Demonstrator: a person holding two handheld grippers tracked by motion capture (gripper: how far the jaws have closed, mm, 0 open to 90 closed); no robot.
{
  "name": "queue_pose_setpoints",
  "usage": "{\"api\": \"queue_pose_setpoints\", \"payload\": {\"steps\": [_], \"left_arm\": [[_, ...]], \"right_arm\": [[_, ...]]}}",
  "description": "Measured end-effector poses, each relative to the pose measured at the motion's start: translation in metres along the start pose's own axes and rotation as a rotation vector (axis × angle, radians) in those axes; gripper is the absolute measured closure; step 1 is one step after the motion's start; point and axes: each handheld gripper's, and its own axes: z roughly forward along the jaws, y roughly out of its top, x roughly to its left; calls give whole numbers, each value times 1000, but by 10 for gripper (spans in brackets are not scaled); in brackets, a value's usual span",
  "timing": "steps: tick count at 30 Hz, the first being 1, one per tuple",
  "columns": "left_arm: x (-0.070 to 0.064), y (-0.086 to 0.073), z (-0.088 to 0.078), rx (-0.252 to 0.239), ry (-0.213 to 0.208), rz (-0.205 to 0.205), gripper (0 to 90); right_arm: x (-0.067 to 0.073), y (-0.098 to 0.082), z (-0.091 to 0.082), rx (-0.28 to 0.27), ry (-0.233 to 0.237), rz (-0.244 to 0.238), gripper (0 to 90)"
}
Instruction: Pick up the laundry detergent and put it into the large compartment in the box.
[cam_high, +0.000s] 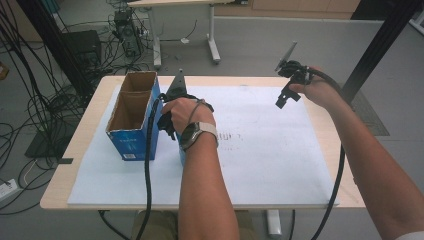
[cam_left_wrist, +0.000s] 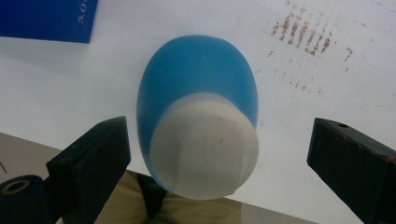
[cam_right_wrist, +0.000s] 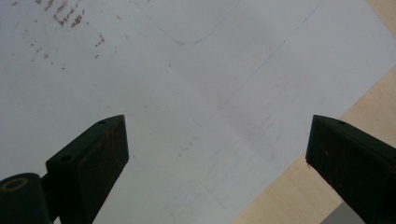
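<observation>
Looking down my wide-open left claw (cam_left_wrist: 217, 154), nothing gripped: closing off-centre could tip the blue bottle (cam_left_wrist: 198, 88). Right claw (cam_right_wrist: 217, 154) is open, empty.

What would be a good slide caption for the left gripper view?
Open left gripper poised over a blue bottle with a white cap, standing on the white sheet.
</observation>
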Motion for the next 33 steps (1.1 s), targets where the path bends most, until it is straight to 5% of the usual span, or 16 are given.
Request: {"api": "queue_pose_setpoints", "payload": {"steps": [33], "left_arm": [[1,1,0,1,-9,2,57]], "right_arm": [[0,1,1,1,-3,1,57]]}}
